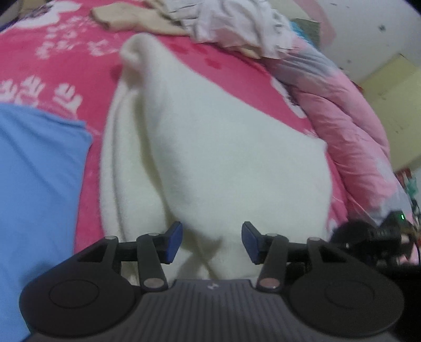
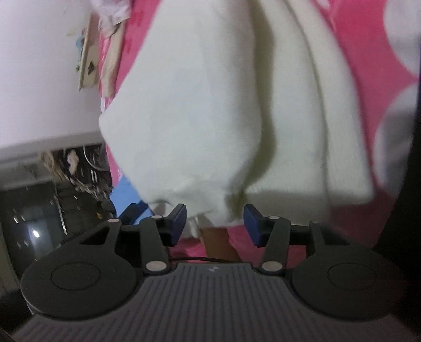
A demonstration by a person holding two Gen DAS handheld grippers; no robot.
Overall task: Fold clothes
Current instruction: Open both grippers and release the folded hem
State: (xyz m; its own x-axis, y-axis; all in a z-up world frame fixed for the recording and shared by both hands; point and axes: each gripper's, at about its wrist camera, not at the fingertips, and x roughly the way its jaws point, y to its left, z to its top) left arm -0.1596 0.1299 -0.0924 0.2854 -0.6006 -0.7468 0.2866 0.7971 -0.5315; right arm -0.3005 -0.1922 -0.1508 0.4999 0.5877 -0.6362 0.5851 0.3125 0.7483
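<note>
A fluffy white garment [image 1: 210,147] lies on the pink patterned bedspread [image 1: 65,52], partly folded with long creases. My left gripper [image 1: 211,242] is open; its blue pads stand apart at the garment's near edge, with fabric between them. In the right wrist view the same white garment [image 2: 205,105] fills the middle. My right gripper [image 2: 214,223] is open at its lower edge, jaws apart around a hanging fold.
A blue garment [image 1: 34,184] lies left of the white one. A rolled pink quilt [image 1: 350,131] runs along the right. A pile of light clothes [image 1: 223,23] sits at the far end. A wall [image 2: 44,65] and dark clutter [image 2: 52,197] lie beside the bed.
</note>
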